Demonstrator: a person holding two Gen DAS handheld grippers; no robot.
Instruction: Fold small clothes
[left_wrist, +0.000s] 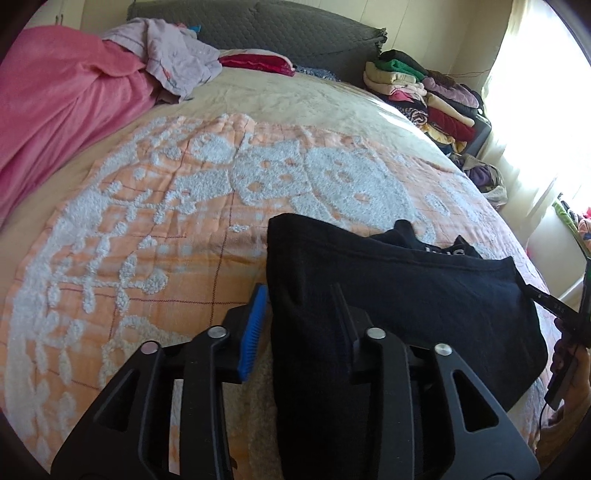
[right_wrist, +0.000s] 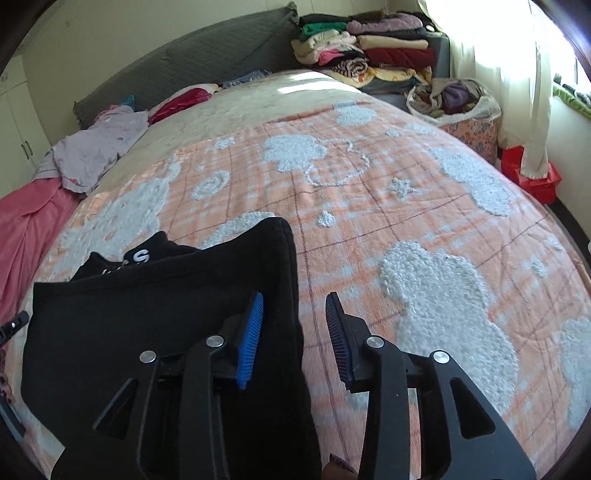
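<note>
Left tongs (left_wrist: 301, 317) stand parted astride the black garment's (left_wrist: 399, 295) edge on the orange bedspread (left_wrist: 147, 236).

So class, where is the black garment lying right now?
The black garment lies on the orange-and-white bedspread at the near edge of the bed, low right in the left wrist view and low left in the right.

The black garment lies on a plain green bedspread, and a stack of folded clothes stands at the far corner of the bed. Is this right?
Not quite. The black garment lies on an orange bedspread with white fluffy patterns, as the right wrist view shows. The stack of folded clothes does stand at the far corner.
</note>
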